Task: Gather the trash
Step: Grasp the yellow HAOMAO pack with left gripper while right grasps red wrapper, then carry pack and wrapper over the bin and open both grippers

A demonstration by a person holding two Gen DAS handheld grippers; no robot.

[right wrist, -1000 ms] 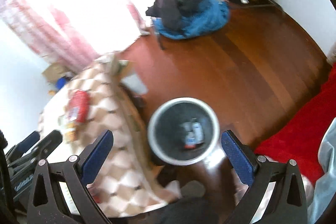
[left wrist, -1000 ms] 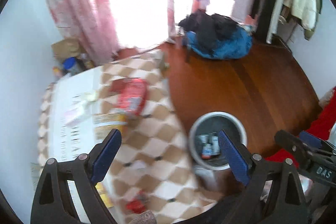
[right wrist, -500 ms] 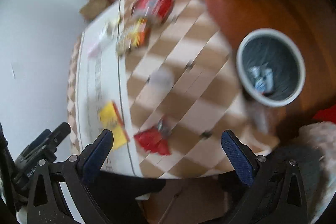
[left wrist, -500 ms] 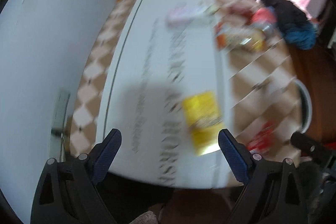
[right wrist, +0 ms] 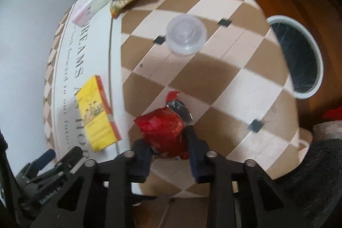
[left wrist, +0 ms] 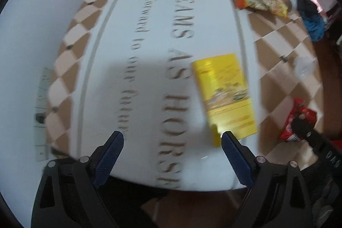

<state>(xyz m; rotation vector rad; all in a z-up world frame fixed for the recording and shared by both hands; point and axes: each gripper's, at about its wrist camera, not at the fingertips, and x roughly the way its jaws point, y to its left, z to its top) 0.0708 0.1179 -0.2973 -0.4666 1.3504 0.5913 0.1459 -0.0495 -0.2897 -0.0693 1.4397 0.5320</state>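
At the bottom of the right wrist view, the right hand-held gripper (right wrist: 168, 153) is closing its jaws on a crumpled red wrapper (right wrist: 163, 131), which is sitting on the checkered tabletop (right wrist: 235, 78). Lower left of it, a yellow box (right wrist: 96, 114) is lying on the white printed strip. Further up, at frame centre, a clear plastic lid (right wrist: 186, 34) is resting alone — and the trash bin (right wrist: 299, 57) is showing at the right edge, beyond the tabletop. In the left wrist view, the left hand-held gripper (left wrist: 171, 142) is hanging wide open and empty, its right finger just beside the yellow box (left wrist: 226, 95).
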